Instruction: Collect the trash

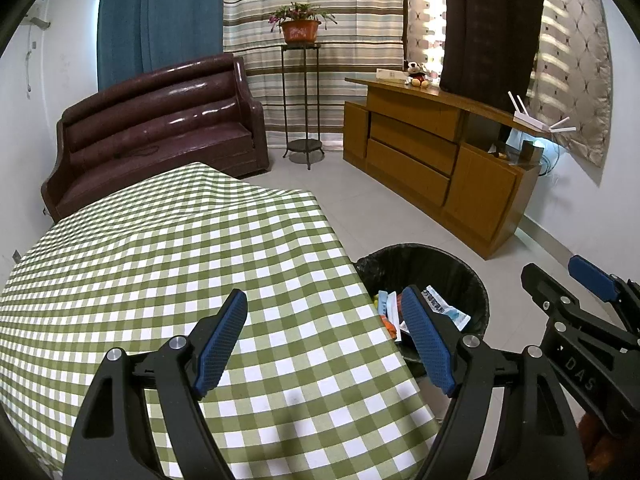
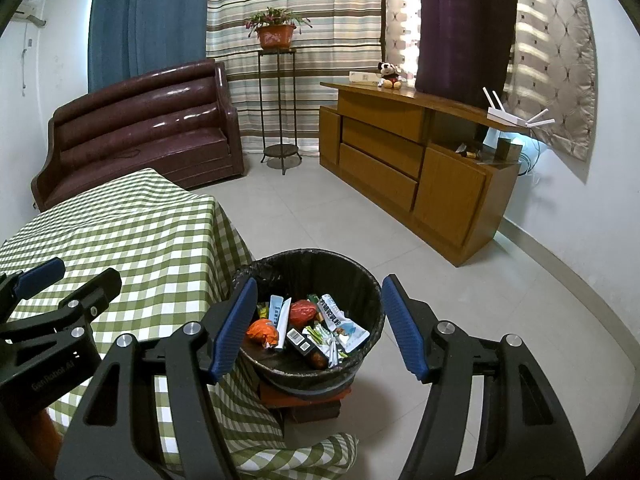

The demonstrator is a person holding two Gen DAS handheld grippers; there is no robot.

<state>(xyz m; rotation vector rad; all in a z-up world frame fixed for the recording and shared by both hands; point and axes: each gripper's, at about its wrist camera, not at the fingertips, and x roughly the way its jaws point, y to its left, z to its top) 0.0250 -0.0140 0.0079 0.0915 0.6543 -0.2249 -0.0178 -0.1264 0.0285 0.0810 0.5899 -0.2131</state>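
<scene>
Both jaws wide, holding nothing: left gripper marked "GenRobot", right gripper above filled trash bin.

In the left wrist view the tablecloth and one blue pad hide most of the trash bin, so we see only a few wrappers. We cannot read their print. In the right wrist view the bin covers its reddish stand.
</scene>
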